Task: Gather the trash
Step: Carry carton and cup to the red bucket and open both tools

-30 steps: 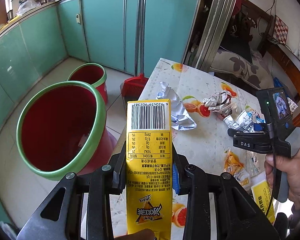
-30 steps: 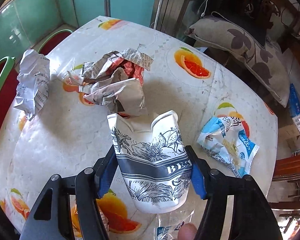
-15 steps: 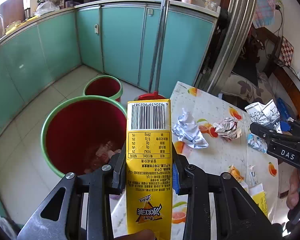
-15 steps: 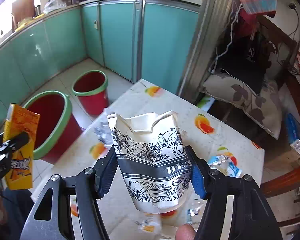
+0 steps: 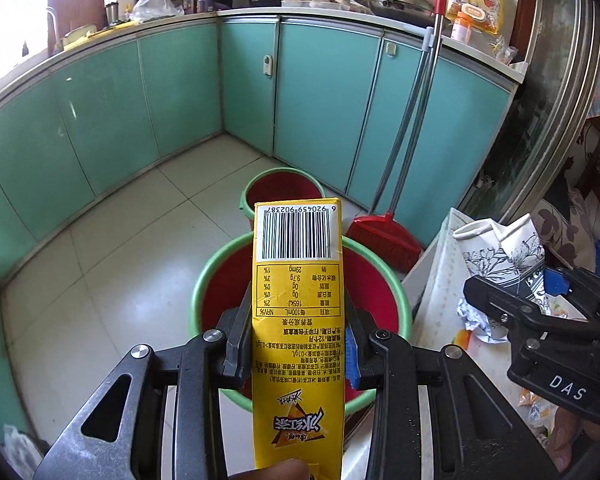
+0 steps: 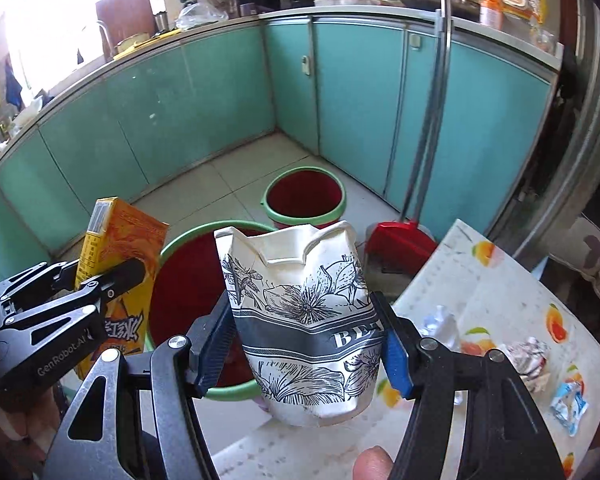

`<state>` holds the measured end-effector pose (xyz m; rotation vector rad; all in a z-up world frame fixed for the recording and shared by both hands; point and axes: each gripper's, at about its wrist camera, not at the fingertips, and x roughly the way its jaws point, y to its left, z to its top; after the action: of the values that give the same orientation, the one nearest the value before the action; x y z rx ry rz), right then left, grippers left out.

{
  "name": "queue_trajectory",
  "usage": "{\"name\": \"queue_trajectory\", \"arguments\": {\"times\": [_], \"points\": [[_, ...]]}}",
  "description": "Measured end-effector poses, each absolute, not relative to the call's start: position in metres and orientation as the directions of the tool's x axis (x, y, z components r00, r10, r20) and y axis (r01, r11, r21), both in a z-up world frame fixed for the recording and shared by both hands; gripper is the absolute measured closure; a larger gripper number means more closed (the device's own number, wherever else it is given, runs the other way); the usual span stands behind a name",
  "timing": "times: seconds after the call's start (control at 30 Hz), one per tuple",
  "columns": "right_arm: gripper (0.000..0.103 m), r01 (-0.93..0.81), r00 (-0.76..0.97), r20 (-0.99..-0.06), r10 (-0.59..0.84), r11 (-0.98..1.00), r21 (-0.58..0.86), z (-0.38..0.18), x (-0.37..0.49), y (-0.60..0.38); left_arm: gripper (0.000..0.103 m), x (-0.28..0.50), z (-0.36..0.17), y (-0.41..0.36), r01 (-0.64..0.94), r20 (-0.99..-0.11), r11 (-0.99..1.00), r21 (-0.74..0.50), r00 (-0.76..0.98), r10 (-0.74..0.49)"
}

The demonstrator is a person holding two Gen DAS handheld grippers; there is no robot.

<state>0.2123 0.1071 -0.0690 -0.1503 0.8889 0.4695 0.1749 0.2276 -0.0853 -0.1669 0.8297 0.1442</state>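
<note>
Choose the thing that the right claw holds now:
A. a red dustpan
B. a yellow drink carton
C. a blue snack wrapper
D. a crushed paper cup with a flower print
D: the right claw pinches the crushed paper cup from both sides.

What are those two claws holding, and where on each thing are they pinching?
The left gripper pinches a yellow drink carton across its narrow sides, mid-length. The right gripper squeezes a crumpled paper cup across its middle.
</note>
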Motion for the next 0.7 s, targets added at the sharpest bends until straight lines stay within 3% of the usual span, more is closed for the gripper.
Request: {"name": "queue_trajectory", "arguments": {"times": [0.33, 0.4, 0.47, 0.53, 0.7], "points": [[0.037, -0.493, 0.453, -0.814, 0.364, 0.863, 0.111, -0.118, 0.255, 0.163, 0.070, 0.197, -0.119, 0.261, -0.193, -0.781, 0.973, -0.126, 0.624, 0.023], [0.037, -0.493, 0.444, -0.818, 0.366, 0.862, 0.118, -0.125, 0.261, 0.166, 0.052, 0.201, -0.124, 0.265, -0.200, -0.786, 0.970, -0.138, 0.618, 0.016], [0.036, -0.479, 0.448, -0.820, 0.356, 0.870, 0.116, -0.129, 0.267, 0.164, 0.025, 0.202, -0.128, 0.272, -0.238, -0.788, 0.964, -0.121, 0.613, 0.052], [0.036, -0.474, 0.434, -0.823, 0.366, 0.870, 0.136, -0.133, 0.272, 0.160, 0.012, 0.202, -0.130, 0.278, -0.247, -0.784, 0.958, -0.148, 0.619, 0.039], [0.028, -0.487, 0.433, -0.821, 0.372, 0.863, 0.134, -0.133, 0.274, 0.154, 0.008, 0.199, -0.131, 0.283, -0.255, -0.781, 0.958, -0.132, 0.622, 0.058]]}}
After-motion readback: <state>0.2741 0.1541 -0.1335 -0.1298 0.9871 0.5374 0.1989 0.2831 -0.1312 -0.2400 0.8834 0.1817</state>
